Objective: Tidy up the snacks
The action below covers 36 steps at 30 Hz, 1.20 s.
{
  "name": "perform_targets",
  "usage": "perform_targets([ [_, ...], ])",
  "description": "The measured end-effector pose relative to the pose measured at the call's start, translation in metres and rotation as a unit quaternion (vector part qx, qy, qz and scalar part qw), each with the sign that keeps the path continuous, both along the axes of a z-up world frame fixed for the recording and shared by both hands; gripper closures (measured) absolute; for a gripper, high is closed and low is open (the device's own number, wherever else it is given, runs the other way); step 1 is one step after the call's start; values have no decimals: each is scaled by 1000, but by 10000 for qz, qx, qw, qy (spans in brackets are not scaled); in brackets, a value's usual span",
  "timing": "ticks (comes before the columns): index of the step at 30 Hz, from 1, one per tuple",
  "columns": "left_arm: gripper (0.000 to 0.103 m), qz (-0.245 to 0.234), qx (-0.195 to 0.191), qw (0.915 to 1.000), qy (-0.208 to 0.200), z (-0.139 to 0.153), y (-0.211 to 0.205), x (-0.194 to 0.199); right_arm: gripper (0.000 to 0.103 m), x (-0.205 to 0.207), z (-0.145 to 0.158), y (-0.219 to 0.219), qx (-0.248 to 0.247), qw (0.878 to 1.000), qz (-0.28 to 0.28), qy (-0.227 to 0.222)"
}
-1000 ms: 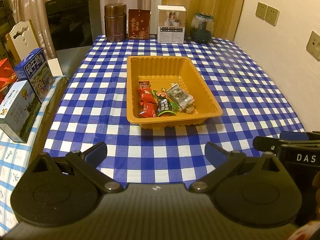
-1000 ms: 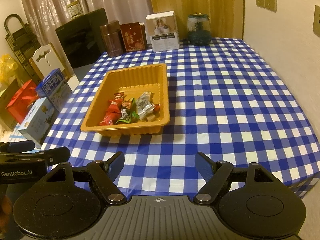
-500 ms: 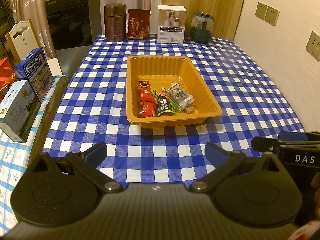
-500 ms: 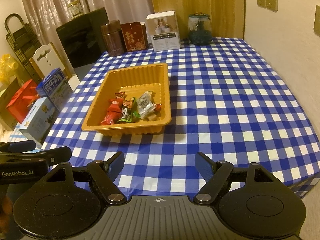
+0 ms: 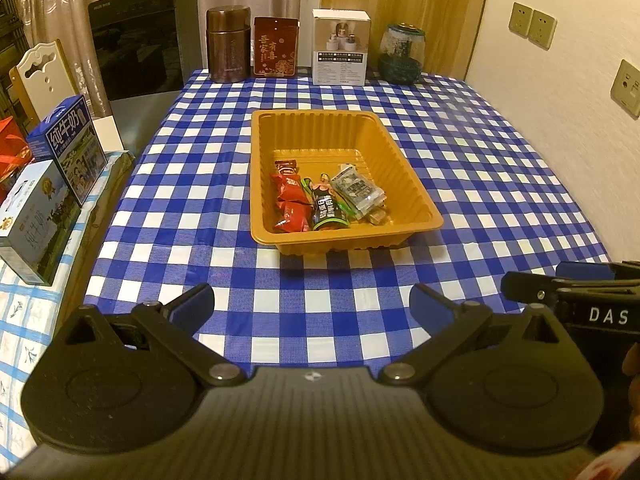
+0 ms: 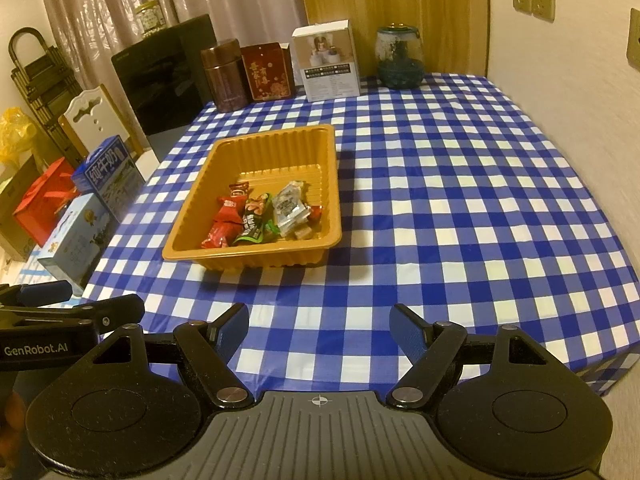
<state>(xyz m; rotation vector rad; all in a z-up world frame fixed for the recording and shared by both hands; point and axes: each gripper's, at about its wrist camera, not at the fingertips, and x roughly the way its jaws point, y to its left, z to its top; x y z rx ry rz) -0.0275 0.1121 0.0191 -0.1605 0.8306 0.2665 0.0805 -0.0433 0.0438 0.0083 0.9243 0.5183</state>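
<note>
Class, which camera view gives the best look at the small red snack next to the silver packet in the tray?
The right wrist view: the small red snack shows beside the silver packet. In the left wrist view, that packet hides it.

Warm, dim indoor light, sharp at centre, with fisheye bending and dark vignetted corners at the edges.

Red bag (image 5: 10, 156) cut off, left edge.

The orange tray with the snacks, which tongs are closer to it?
Left, though only slightly. The left tongs sit straight in front of the orange tray, open and empty. The right tongs are off to its right, also open, short of it.
</note>
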Motion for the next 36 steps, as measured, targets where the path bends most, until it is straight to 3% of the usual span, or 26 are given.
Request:
perform_targets([
  [26, 0, -16, 4, 10000, -5, 1, 0, 0, 26, 0, -1, 0, 7, 10000, -3, 15],
  [36, 0, -49, -24, 9998, -196, 2, 4, -1, 26, 0, -1, -1, 7, 10000, -11, 18],
])
